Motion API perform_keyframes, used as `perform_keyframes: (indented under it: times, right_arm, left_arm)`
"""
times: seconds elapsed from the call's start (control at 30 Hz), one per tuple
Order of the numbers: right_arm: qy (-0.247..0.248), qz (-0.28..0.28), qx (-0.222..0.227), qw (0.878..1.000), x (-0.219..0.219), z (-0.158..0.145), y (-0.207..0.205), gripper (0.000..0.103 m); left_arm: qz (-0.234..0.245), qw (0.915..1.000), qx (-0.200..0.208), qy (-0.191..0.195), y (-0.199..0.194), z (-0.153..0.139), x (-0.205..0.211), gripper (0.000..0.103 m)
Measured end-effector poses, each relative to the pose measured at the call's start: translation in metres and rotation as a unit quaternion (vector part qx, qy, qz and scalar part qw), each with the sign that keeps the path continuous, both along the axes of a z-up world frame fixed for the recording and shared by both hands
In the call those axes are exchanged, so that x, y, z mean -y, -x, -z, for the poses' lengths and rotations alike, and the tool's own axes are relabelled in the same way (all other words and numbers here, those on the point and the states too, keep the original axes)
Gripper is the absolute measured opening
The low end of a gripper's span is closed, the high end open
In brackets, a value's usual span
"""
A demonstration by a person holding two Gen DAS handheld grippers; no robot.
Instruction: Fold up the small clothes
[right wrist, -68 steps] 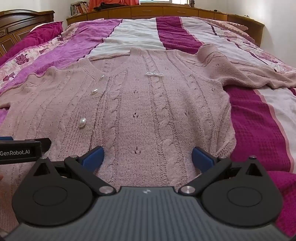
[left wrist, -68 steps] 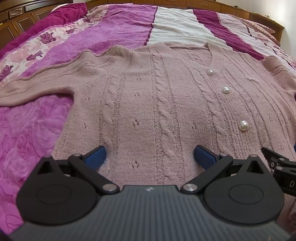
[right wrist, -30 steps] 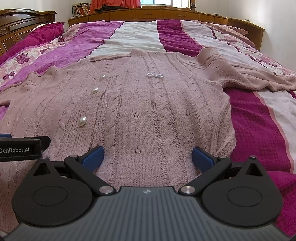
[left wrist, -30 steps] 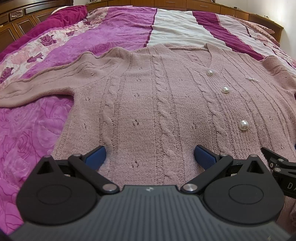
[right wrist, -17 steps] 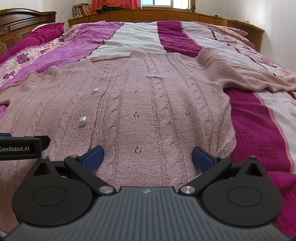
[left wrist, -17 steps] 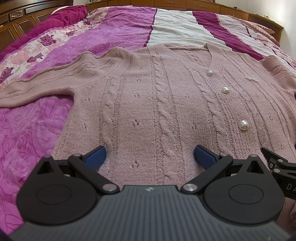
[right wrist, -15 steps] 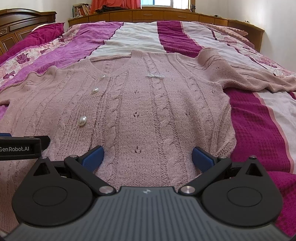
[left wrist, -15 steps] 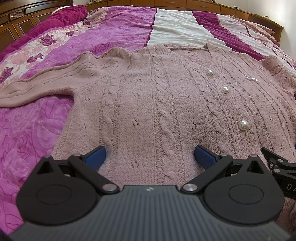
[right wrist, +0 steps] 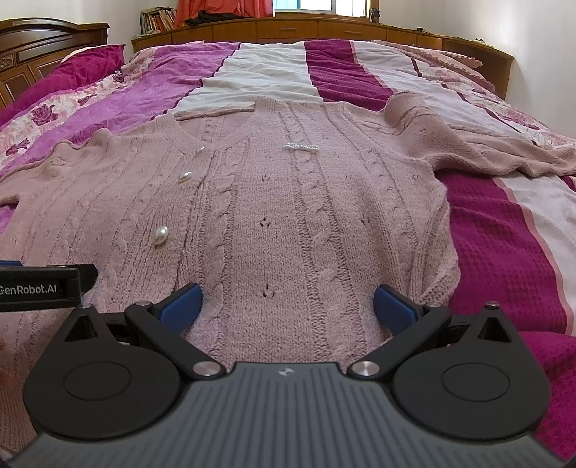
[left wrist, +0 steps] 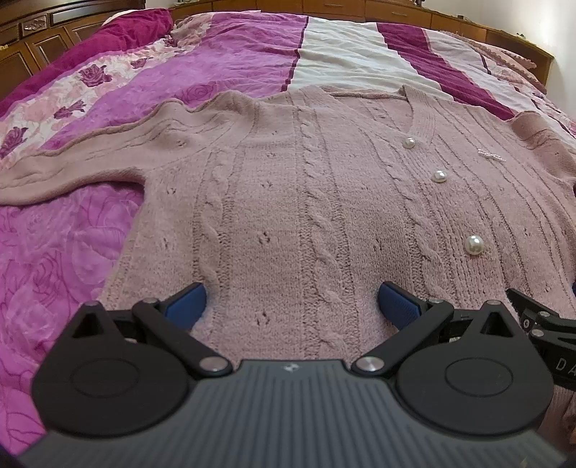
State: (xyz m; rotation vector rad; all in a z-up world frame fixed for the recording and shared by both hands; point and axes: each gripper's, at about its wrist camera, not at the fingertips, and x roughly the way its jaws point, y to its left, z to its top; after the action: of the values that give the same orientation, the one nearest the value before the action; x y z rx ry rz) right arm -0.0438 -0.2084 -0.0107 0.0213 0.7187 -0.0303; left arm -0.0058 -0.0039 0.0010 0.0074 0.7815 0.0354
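A dusty-pink cable-knit cardigan point(left wrist: 306, 201) point(right wrist: 288, 216) with pearl buttons point(left wrist: 474, 245) lies spread flat, front up, on the bed. Its sleeves reach out to the left point(left wrist: 72, 158) and to the right point(right wrist: 486, 151). My left gripper point(left wrist: 292, 306) hovers open over the hem on the garment's left half, blue pads point(left wrist: 185, 306) wide apart with only knit between them. My right gripper point(right wrist: 286, 306) stands open over the hem on the right half, near the side seam. Each gripper's body shows at the edge of the other's view.
The bedspread point(right wrist: 504, 244) has magenta, white and floral stripes and extends on all sides of the cardigan. A wooden headboard point(right wrist: 46, 54) stands at the far left, and a wooden shelf unit point(right wrist: 324, 30) with books runs along the back wall.
Both grippers have stayed almost still and open; the views have shifted only slightly. The cardigan has not moved.
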Motion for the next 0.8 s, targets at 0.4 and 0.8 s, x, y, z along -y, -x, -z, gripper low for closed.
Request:
perform_keyframes:
  times: [0.4,0.8]
  right_arm:
    - [-0.009,-0.008,-0.005,1.0,0.003,-0.002,-0.001,0.103]
    - [-0.061,-0.051,-0.009,0.997,0.019,-0.021,0.005,0.103]
  left_arm:
    - [-0.004,0.9998,-0.016,-0.011,-0.003,-0.005,0.005,0.103]
    - [0.007,0.9999,-0.009,-0.005,0.005,-0.028,0.014,0.103]
